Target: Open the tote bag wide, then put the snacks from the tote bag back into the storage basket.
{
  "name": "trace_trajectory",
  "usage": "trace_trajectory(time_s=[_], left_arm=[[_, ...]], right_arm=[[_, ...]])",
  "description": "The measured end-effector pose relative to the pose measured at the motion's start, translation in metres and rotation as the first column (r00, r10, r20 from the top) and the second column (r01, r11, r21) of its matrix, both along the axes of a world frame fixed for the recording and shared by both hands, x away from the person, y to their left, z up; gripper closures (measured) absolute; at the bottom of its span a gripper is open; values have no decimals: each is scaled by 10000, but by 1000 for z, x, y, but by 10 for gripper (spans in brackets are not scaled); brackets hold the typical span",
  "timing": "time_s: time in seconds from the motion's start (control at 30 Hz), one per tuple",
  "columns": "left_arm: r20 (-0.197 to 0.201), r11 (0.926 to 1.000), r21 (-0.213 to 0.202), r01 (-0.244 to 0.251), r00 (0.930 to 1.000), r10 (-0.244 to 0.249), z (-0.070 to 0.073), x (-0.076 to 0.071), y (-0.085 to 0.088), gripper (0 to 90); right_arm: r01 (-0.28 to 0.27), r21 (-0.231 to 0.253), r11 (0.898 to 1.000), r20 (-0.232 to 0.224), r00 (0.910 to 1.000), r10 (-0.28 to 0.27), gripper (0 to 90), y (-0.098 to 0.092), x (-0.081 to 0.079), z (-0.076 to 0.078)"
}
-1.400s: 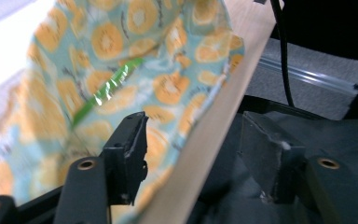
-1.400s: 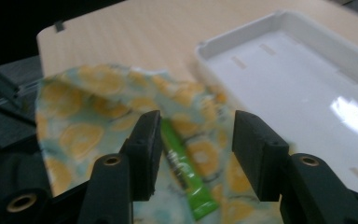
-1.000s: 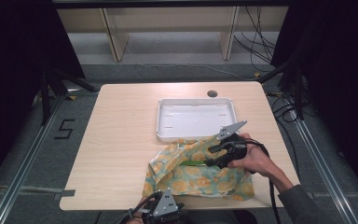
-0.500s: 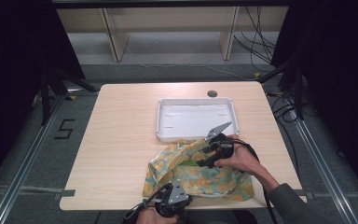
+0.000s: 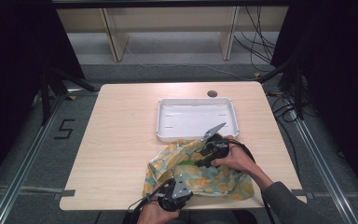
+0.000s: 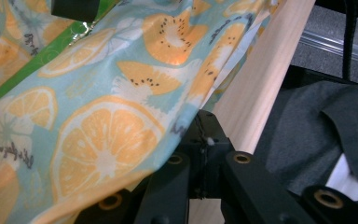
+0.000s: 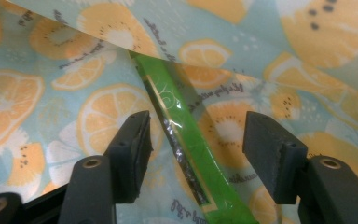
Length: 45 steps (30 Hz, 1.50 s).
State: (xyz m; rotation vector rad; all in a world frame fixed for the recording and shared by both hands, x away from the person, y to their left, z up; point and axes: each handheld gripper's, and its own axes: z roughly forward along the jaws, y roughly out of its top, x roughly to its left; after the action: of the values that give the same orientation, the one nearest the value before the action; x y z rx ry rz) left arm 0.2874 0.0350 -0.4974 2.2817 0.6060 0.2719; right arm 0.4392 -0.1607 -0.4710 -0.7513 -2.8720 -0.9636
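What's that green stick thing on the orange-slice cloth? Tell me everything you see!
The green strip is long, flat and shiny, like a plastic or foil wrapper, with a thin gold line, pale swirls and a crinkly silver edge. It lies slanted on the fruit-print cloth, and its far end slips under a fold of that cloth. The right gripper hangs over it, fingers open on either side and not touching it. In the high view it shows as a small green patch.
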Motion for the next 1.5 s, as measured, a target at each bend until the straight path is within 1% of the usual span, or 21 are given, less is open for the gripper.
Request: trace_trajectory(time_s=[0.03,0.17,0.23,0.27,0.3,0.4,0.5,0.53,0.6,0.67,0.7,0.8,0.87,0.9,0.93,1.03,1.23,1.33,1.4,1.43,1.5], left_arm=[[116,9999,159,1,9999,-2,0,1,0,894],[58,9999,163,23,10000,-24,-1,1,-1,894],[62,9999,148,21,10000,-22,-1,2,0,894],[140,9996,285,53,9999,-57,0,3,1,894],[148,9995,313,54,9999,-59,0,3,1,894],[73,9999,138,-5,10000,4,0,3,1,894],[122,9997,231,-19,9999,16,0,4,1,894],[182,9992,387,1,9998,-8,1,4,1,894],[156,9995,309,8,9999,-13,0,4,1,894],[316,9988,455,154,9994,-168,0,6,2,894],[136,9997,243,-37,9999,34,0,4,1,894],[210,9993,382,-23,9998,15,0,6,3,894],[292,9992,388,42,9996,-53,0,7,3,894],[169,9994,344,-70,9998,65,-1,6,2,894],[268,9991,433,18,9996,-30,-1,7,2,894],[111,9993,361,-23,9999,19,-3,8,1,894],[200,9988,492,-61,9998,51,-4,10,0,895],[137,9991,426,-18,9999,13,-5,10,-1,894],[244,9985,532,126,9996,-139,-5,12,-1,895],[165,9989,478,-7,9999,-1,-5,11,-2,895],[195,9985,543,61,9998,-72,-6,11,-4,895]], right_arm=[[132,-81,9999,-33,9999,-133,432,0,0,0],[315,-180,9993,-96,9995,-317,434,1,1,-3],[326,-241,9992,-87,9994,-329,435,1,1,-3],[341,-277,9990,-181,9992,-346,435,2,1,-3],[313,-194,9993,-79,9995,-314,435,2,2,-4],[300,-226,9993,-91,9995,-302,434,3,2,-5],[232,-269,9994,-158,9996,-236,435,4,2,-5],[276,-209,9994,-84,9996,-278,435,4,2,-6],[187,-229,9996,-97,9998,-189,435,4,3,-5],[482,-237,9986,-381,9981,-491,437,6,2,-5],[482,-237,9986,-381,9981,-491,437,6,2,-5],[349,-204,9992,-275,9990,-354,438,7,4,-6],[334,-258,9991,-390,9986,-344,437,8,5,-8],[347,-250,9991,-386,9986,-356,437,8,5,-8],[347,-250,9991,-386,9986,-356,437,8,5,-8],[372,-289,9989,-667,9970,-391,437,8,7,-9],[252,-326,9992,-1156,9929,-288,447,11,9,-12],[55,-599,9982,-1049,9944,-118,443,12,11,-15],[240,-607,9979,-1121,9932,-307,442,13,10,-15],[273,-720,9970,-1173,9925,-356,441,13,10,-15],[125,-591,9982,-1183,9928,-195,439,13,12,-16]])
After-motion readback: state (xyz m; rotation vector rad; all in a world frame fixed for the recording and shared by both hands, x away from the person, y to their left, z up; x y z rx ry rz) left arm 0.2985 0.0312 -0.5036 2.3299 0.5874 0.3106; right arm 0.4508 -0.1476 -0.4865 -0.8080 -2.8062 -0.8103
